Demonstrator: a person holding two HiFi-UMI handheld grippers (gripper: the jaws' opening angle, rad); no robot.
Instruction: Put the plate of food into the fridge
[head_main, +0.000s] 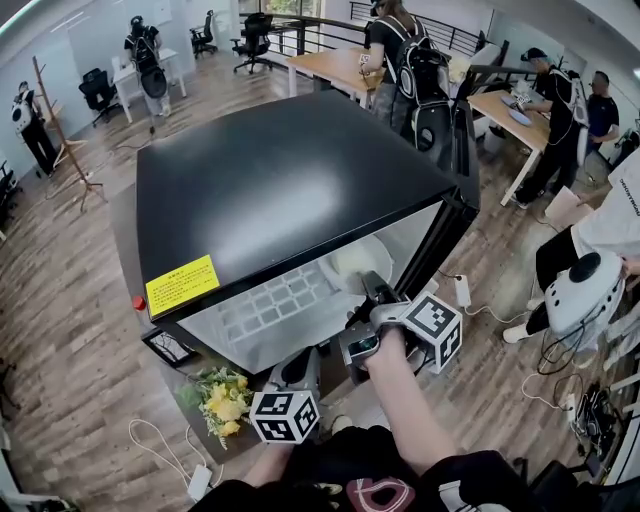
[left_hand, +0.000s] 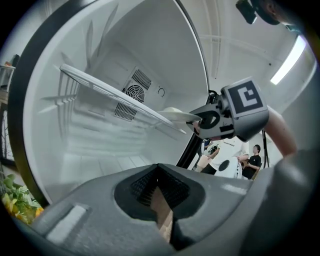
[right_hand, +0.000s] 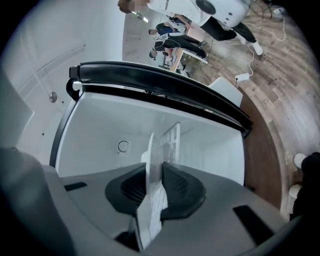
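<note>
The black fridge (head_main: 280, 190) stands with its white inside open toward me. A white plate (head_main: 352, 262) is partly inside the opening, level with the wire shelf (left_hand: 115, 95). My right gripper (head_main: 375, 295) is shut on the plate's near rim. In the right gripper view the plate (right_hand: 152, 170) shows edge-on, pressed between the pads (right_hand: 177, 187). From the left gripper view the plate (left_hand: 177, 115) and the right gripper (left_hand: 200, 120) are at the shelf's front edge. My left gripper (head_main: 300, 368) hangs lower, in front of the fridge, with its jaws together and nothing in them (left_hand: 159, 187). Food on the plate is not clear.
The fridge door (head_main: 462, 160) stands open at the right. A yellow label (head_main: 182, 284) sits on the fridge top's front edge. Yellow flowers (head_main: 222, 395) lie on the floor at the lower left. People stand by desks (head_main: 520, 110) behind, and cables run over the wooden floor.
</note>
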